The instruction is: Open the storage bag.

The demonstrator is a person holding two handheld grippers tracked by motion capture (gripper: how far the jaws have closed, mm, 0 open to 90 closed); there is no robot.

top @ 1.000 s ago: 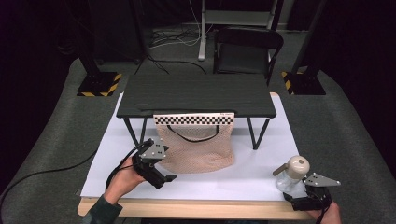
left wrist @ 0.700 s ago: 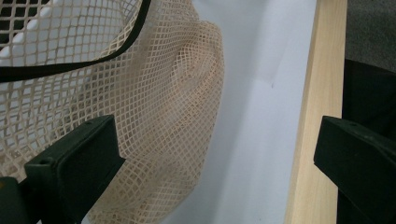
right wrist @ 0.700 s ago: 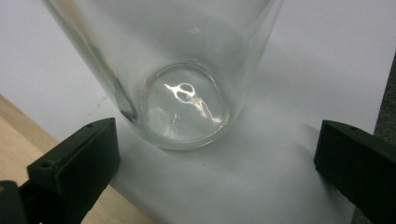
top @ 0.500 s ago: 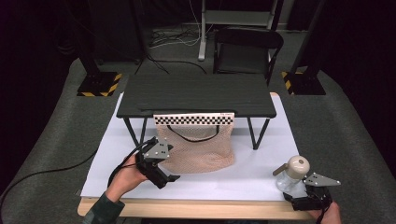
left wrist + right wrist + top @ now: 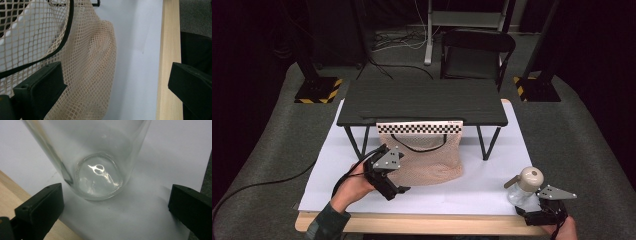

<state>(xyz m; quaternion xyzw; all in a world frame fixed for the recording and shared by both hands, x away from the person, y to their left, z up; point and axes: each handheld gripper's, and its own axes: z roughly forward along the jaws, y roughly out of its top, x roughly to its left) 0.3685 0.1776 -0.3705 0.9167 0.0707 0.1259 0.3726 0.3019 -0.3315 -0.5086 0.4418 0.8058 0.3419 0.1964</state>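
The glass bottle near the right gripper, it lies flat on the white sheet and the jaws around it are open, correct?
Not flat: the high view shows the glass bottle standing upright on the white sheet, stopper on top. The right gripper is indeed open around its base.

Lab/recording studio: black curtains, grey carpet, stand bases with hazard tape [image 5: 318, 92], floor cables [image 5: 398, 41], folding chair [image 5: 477, 55], checkerboard calibration strip [image 5: 419, 127] on a small black table [image 5: 422, 100].

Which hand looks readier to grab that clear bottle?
Right. The right gripper sits at the bottle, jaws open around its base; the left gripper is at the mesh bag.
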